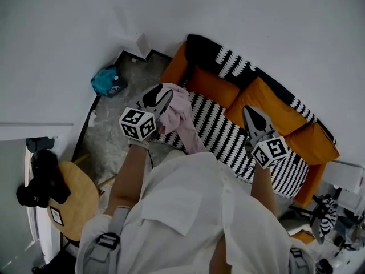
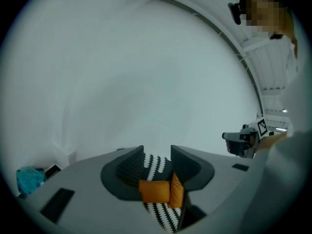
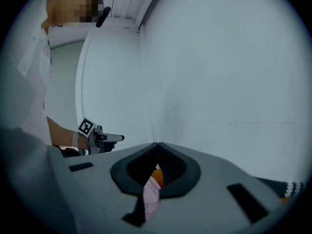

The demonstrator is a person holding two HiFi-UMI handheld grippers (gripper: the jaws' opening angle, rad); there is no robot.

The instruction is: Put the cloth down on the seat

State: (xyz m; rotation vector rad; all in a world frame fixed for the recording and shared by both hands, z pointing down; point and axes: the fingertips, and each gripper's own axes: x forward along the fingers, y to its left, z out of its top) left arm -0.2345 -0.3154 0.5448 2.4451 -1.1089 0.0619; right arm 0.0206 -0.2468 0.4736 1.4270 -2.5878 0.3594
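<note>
Two grippers show in the head view, the left gripper beside the pink cloth bunched at the striped seat's left end; left gripper view: jaws apart, nothing between; right gripper view: the right gripper has its jaw tips together, with cloth visible through their slit.

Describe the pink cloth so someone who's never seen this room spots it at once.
Find the sofa with orange cushions and a black-and-white striped seat. At the seat's left front edge, right beside the left gripper, is a crumpled cloth. It is the only pale pink, unpatterned thing there.
</note>
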